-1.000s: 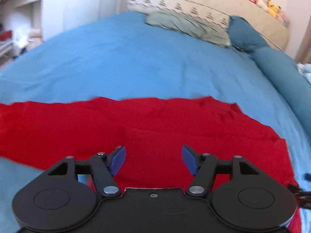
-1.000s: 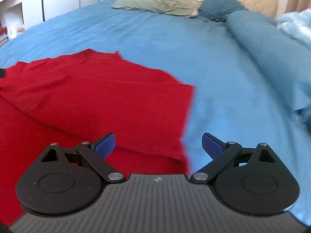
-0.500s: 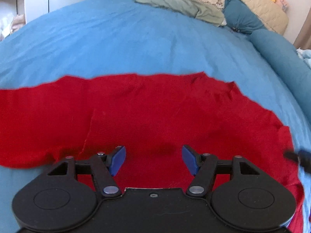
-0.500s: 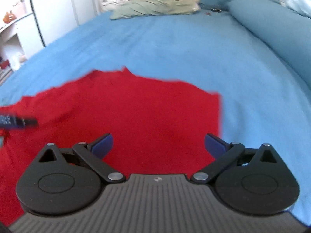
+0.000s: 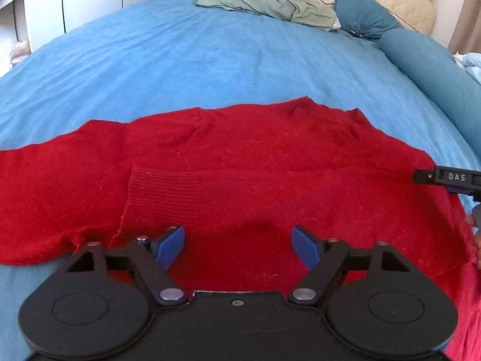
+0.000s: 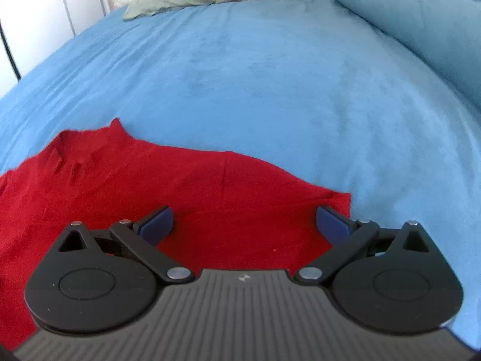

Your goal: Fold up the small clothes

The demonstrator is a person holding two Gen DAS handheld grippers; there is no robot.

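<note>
A red knit sweater [image 5: 240,162] lies flat on the blue bed cover [image 5: 210,60], with one sleeve folded across its body, ribbed cuff [image 5: 162,195] to the left. My left gripper [image 5: 237,245] is open and empty, just above the sweater near the folded sleeve. My right gripper [image 6: 243,224] is open and empty over the sweater's right part [image 6: 180,186], near its right edge. A tip of the right gripper shows at the right edge of the left wrist view [image 5: 448,177].
A green pillow [image 5: 267,3] and a teal pillow [image 5: 363,12] lie at the head of the bed. A long teal bolster [image 5: 436,72] runs along the right side. White cupboards [image 5: 75,0] stand to the left of the bed.
Both grippers have drawn back and turned, so more of the sweater shows. The folded sleeve with its cuff has come into the left wrist view. Both stay open.
</note>
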